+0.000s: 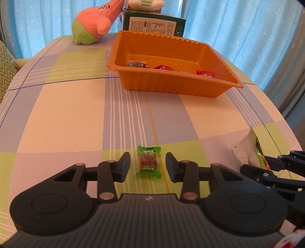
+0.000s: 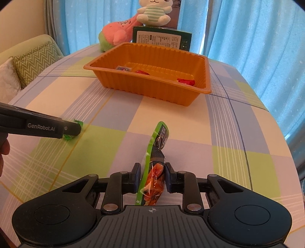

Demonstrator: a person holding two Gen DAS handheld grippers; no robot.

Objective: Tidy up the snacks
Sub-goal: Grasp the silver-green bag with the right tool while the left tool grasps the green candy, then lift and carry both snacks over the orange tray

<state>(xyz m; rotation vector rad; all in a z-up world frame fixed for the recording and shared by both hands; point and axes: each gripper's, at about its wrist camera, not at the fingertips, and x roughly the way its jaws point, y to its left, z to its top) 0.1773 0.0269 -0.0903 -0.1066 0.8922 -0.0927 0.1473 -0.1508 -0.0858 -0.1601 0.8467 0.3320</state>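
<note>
A green-wrapped candy (image 1: pixel 148 162) lies on the checked tablecloth between the fingers of my left gripper (image 1: pixel 148 166), which is open with gaps on both sides. In the right wrist view the left gripper (image 2: pixel 72 129) partly covers this candy (image 2: pixel 78 123). My right gripper (image 2: pixel 152 176) is shut on a long green and orange snack packet (image 2: pixel 155 167) that stands on edge; the packet also shows in the left wrist view (image 1: pixel 247 148). An orange plastic tray (image 1: pixel 171 84) (image 2: pixel 152 87) stands further back with a few wrapped candies (image 1: pixel 164 67) (image 2: pixel 185 81) inside.
Behind the tray stand a dark green box (image 1: pixel 154 24) (image 2: pixel 162 39), a pink and green plush (image 1: pixel 93 24) (image 2: pixel 114 34) and a white plush (image 2: pixel 154 13). A sofa with cushions (image 2: pixel 36 57) is on the left. Blue curtains hang behind.
</note>
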